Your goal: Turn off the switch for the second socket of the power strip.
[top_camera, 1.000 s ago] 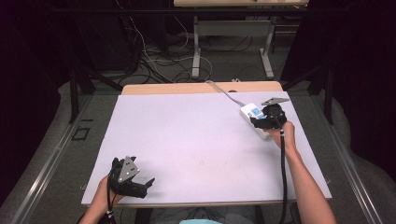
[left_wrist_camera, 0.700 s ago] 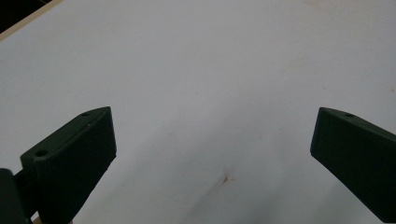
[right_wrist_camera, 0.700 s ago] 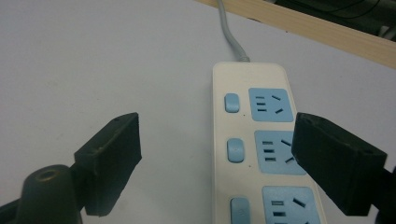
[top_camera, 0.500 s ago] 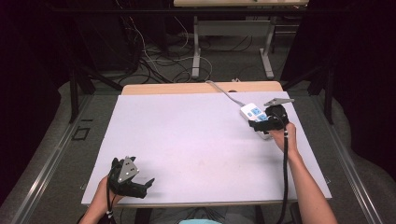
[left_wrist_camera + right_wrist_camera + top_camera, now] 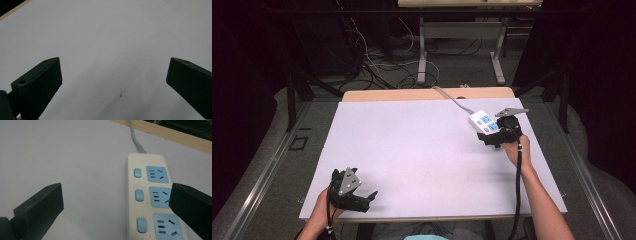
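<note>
Power strip (image 5: 152,200) lies right under my right gripper (image 5: 116,202), whose jaws are spread wide over its blue sockets. It sits at the far right of the white table (image 5: 412,150). My left gripper (image 5: 362,199) rests near me, jaws wide apart too.
</note>
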Available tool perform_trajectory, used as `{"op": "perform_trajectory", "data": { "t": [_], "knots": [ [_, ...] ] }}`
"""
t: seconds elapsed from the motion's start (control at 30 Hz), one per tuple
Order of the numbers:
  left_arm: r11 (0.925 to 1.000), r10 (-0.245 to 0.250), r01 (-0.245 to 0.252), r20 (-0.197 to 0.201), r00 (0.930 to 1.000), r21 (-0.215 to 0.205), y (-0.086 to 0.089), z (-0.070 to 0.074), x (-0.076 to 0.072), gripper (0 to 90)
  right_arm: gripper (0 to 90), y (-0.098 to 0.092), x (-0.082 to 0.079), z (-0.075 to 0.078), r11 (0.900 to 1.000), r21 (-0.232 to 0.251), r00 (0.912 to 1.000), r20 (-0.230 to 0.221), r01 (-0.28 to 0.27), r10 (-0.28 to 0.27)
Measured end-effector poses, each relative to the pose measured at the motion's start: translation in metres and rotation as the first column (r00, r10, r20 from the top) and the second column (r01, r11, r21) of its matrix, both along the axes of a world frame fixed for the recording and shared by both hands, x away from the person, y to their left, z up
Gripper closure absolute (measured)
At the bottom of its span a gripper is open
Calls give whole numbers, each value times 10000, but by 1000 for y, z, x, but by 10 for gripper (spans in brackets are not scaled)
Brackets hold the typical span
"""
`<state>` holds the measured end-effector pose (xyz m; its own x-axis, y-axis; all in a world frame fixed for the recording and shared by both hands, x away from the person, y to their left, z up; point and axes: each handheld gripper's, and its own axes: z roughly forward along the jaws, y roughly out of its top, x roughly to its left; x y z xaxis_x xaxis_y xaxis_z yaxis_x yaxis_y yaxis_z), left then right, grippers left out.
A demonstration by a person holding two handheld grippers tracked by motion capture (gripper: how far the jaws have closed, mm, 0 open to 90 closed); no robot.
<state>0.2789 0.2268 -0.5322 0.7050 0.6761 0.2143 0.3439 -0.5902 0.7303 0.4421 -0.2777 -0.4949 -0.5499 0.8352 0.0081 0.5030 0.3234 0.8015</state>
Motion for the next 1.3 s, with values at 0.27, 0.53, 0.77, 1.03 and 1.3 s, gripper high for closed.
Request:
{"op": "perform_trajectory", "data": {
  "t": [0.27, 0.53, 0.77, 1.03, 1.3],
  "knots": [
    [10000, 82, -82, 26, 10000, -45, 0, 0, 0, 0, 0, 7, -22, 5, 9994, 28, 9994, 99, -339, 338],
    [9999, 74, -74, 12, 10000, -72, 1, 0, -1, 0, 0, 16, -51, 7, 9970, -110, 9965, 326, -761, 765],
    [10000, 58, -58, 2, 10000, -67, 1, 0, -1, 0, 0, 21, -72, 8, 9932, -288, 9924, 452, -1132, 1144],
    [10000, 30, -30, 36, 10000, 23, 1, 0, 0, 0, 0, 25, -100, 9, 9882, -423, 9868, 623, -1471, 1496],
    [10000, 41, -41, 30, 10000, 12, 1, 0, 0, 0, 0, 25, -120, 5, 9842, -655, 9825, 777, -1642, 1691]
  ]
}}
